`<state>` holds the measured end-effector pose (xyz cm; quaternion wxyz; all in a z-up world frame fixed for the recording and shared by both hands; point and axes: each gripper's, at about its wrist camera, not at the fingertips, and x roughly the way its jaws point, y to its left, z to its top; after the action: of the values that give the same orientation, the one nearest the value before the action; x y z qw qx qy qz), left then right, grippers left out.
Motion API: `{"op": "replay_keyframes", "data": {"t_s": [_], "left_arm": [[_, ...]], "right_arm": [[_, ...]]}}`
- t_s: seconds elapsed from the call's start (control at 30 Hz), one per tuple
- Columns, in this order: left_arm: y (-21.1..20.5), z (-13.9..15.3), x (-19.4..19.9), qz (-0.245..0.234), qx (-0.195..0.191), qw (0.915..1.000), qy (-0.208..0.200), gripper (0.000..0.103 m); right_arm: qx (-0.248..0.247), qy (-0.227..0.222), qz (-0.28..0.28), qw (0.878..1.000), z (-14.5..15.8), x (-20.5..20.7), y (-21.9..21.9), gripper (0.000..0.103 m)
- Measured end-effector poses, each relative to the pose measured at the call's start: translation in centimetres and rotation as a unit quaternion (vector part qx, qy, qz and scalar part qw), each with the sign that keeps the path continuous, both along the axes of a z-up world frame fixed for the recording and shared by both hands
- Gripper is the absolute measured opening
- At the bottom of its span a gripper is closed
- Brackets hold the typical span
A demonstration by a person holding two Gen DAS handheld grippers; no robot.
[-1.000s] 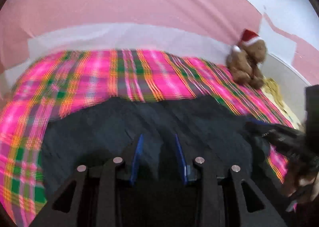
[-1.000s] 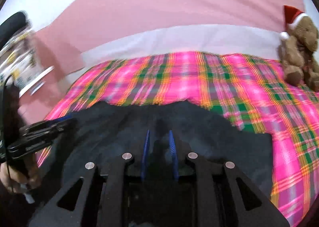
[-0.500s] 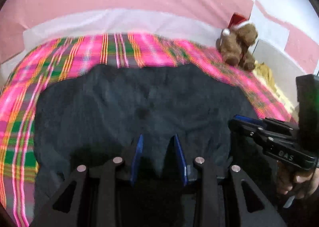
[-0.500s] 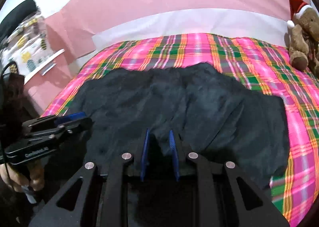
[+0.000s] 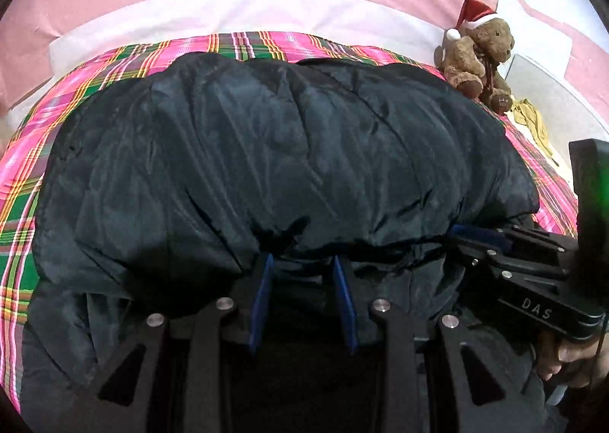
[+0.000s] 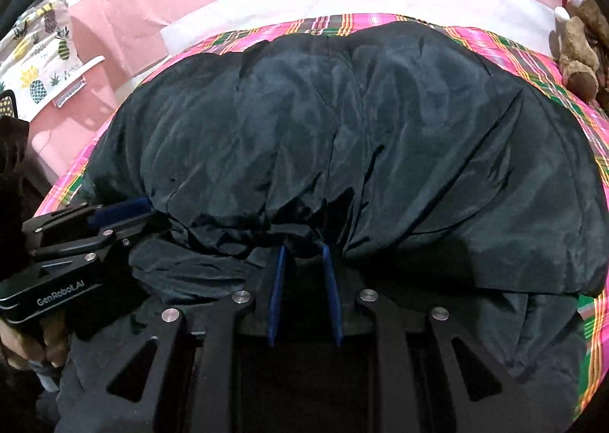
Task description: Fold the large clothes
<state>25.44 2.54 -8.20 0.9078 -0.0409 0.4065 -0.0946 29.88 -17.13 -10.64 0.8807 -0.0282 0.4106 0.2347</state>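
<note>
Jacket point(image 5: 289, 151), dark and puffy, now billows over most of the plaid bed point(image 5: 23, 181), where a second ago it covered only the near part. Its bunched hem is clenched between the blue fingers point(image 5: 262, 292) of the left gripper point(image 5: 302, 269) and likewise the right gripper point(image 6: 302, 259). A teddy bear point(image 5: 477, 56) sits beyond it.
</note>
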Motion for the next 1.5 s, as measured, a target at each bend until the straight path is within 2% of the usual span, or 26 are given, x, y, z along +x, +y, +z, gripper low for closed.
{"op": "replay_keyframes", "data": {"t_s": [0.27, 0.37, 0.47, 0.5, 0.53, 0.6, 0.73, 0.97, 1.23, 1.5], "left_arm": [[-0.5, 0.2, 0.0, 0.004, 0.023, 0.9997, -0.009, 0.034], [-0.8, 1.2, -0.5, 0.007, 0.038, 0.9991, -0.015, 0.034], [-0.6, 2.6, -1.6, 0.016, 0.03, 0.9993, -0.014, 0.037], [-0.4, 3.1, -2.1, 0.023, 0.027, 0.9993, -0.013, 0.04], [-0.2, 3.6, -2.7, 0.026, 0.024, 0.9992, -0.015, 0.042], [0.0, 4.7, -4.2, 0.03, 0.021, 0.999, -0.025, 0.043], [0.5, 6.5, -7.6, 0.044, 0.018, 0.9983, -0.035, 0.046], [0.6, 8.2, -14.4, 0.064, 0.011, 0.9966, -0.05, 0.051], [0.5, 7.4, -20.1, 0.079, 0.017, 0.9958, -0.044, 0.052], [0.9, 5.9, -23.7, 0.08, 0.027, 0.9959, -0.032, 0.052]], "right_arm": [[0.005, -0.002, -0.001, 1.0, 0.0, 0.1, -0.2, 0.021], [0.017, 0.0, -0.001, 1.0, 0.2, 0.3, -0.8, 0.021], [0.021, 0.001, -0.01, 1.0, 1.7, -0.5, -1.8, 0.022], [0.023, -0.001, -0.017, 1.0, 2.3, -0.9, -2.3, 0.028], [0.026, -0.006, -0.024, 0.999, 2.9, -1.5, -2.8, 0.042], [0.036, -0.017, -0.029, 0.999, 4.2, -2.9, -3.9, 0.048], [0.041, -0.044, -0.026, 0.998, 6.6, -6.6, -5.2, 0.049], [0.041, -0.059, -0.025, 0.997, 8.0, -12.9, -6.2, 0.049], [0.042, -0.049, -0.049, 0.997, 7.2, -18.3, -8.2, 0.049], [0.023, -0.043, -0.071, 0.996, 6.1, -22.0, -10.0, 0.049]]}}
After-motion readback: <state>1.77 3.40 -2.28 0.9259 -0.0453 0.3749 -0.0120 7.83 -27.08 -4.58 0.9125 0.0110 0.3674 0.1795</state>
